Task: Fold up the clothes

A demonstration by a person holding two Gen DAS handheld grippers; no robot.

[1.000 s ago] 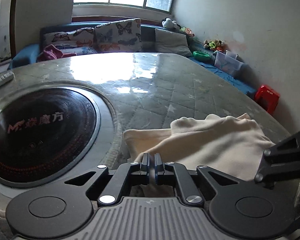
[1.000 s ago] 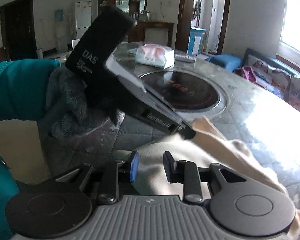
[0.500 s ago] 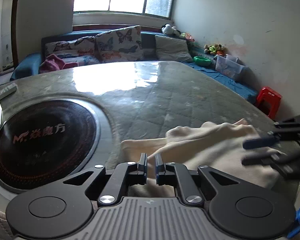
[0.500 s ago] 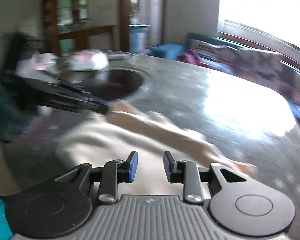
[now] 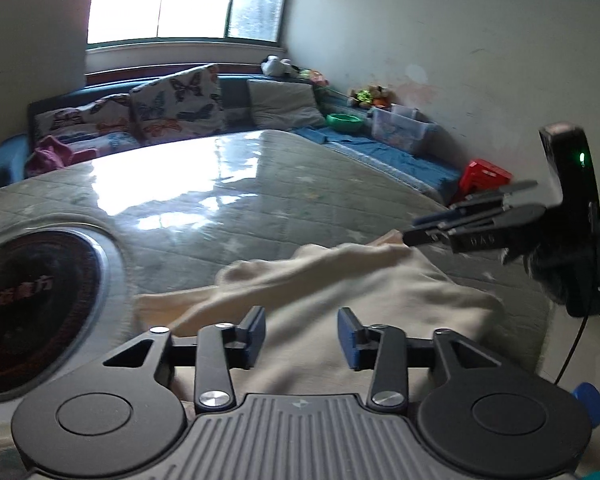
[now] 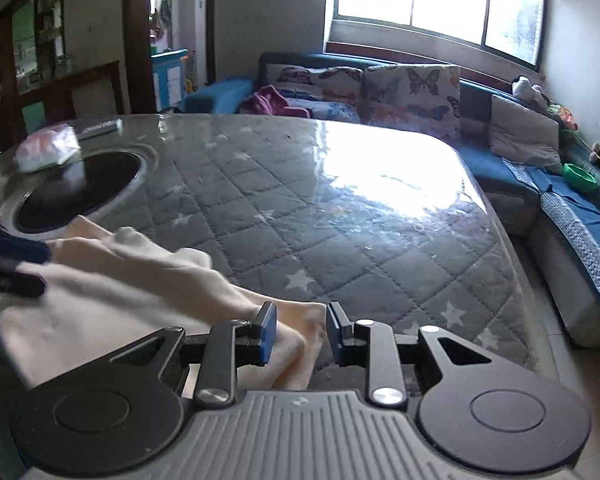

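1. A cream garment (image 5: 340, 280) of soft, fleecy cloth lies bunched on the near part of a table (image 5: 228, 208) whose grey quilted cover, stitched in diamonds with pale stars, sits under a glossy clear sheet.
2. The garment is rumpled into rounded folds; in the left wrist view its long axis runs from the lower left up toward the right, where a narrow sleeve-like end tapers to a point.
3. A round black glass plate (image 5: 24, 304) with a metal rim is set into the table just beside the garment's left edge.
4. The left gripper (image 5: 301, 332) has just been opening its jaws; they stand moderately apart above the cloth, with no pad pressing on it.
5. The right gripper (image 6: 301, 334) has its blue-padded jaws narrowly apart over the garment's tapered end (image 6: 296, 344); the cloth lies under and between them, and the pads do not pinch it.
6. A soft white packet (image 6: 46, 154) rests at the plate's far rim.
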